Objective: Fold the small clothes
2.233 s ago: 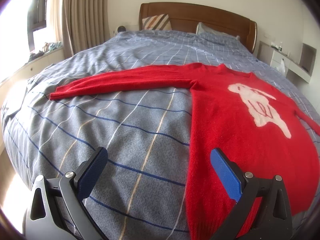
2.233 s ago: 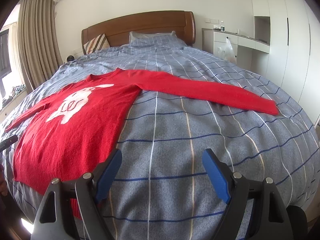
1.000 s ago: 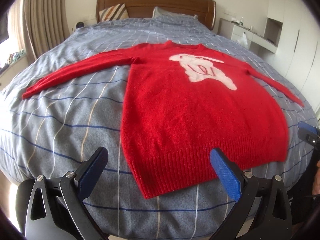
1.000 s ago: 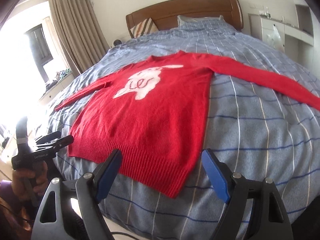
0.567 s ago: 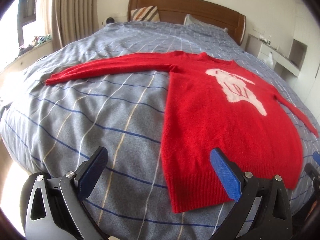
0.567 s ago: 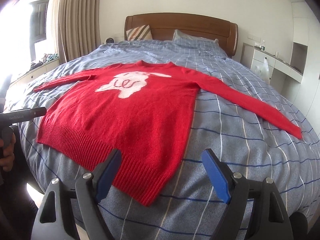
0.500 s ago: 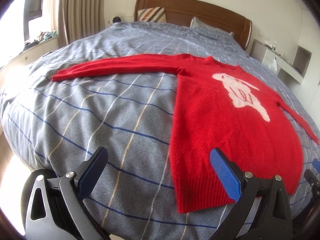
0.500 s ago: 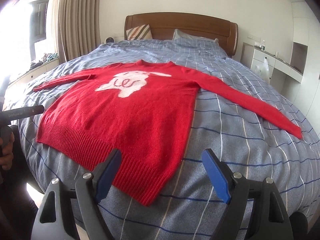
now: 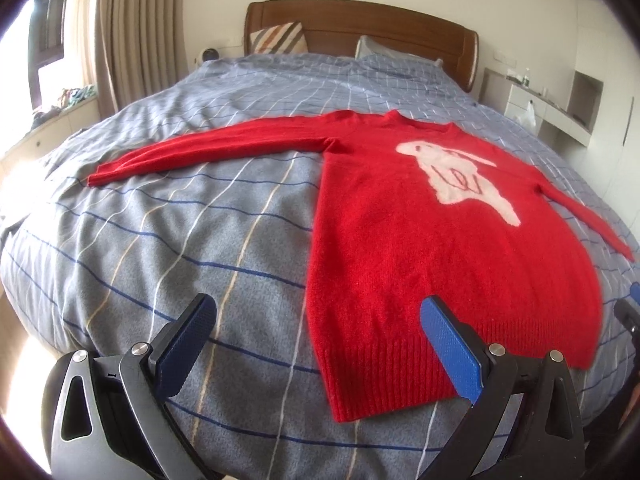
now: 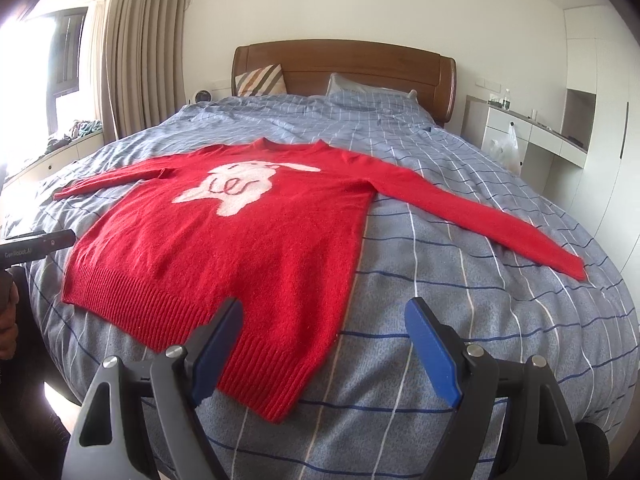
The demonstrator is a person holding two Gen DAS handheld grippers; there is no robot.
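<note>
Fingers spread wide, nothing gripped; sweater flat on bed.

both wrist views near bed foot, facing headboard

right gripper cut off at frame edge, desk items too small
</note>
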